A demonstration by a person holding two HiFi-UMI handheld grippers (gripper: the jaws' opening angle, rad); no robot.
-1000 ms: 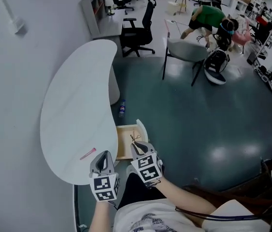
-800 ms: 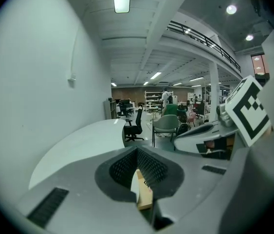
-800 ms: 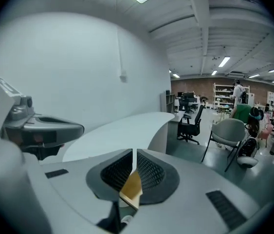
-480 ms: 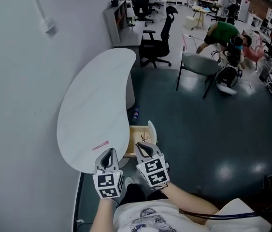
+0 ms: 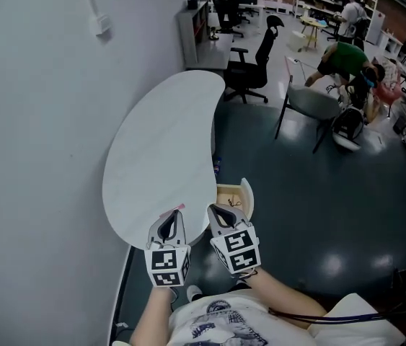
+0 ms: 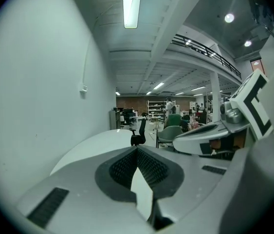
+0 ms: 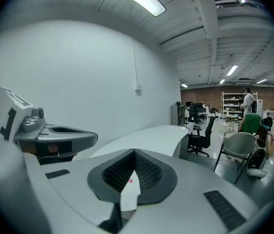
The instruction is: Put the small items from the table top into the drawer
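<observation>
Bright o/head tubes (image 6: 131,4), fisheye edges

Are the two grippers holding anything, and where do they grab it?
Nothing is held. The left gripper and right gripper are both shut and empty. The small pink item lies on the white table by the left gripper.

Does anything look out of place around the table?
A slim pink item lies right at the white table's near edge, not in the open drawer. A bottle, it seems, lies on the floor beside the table.
</observation>
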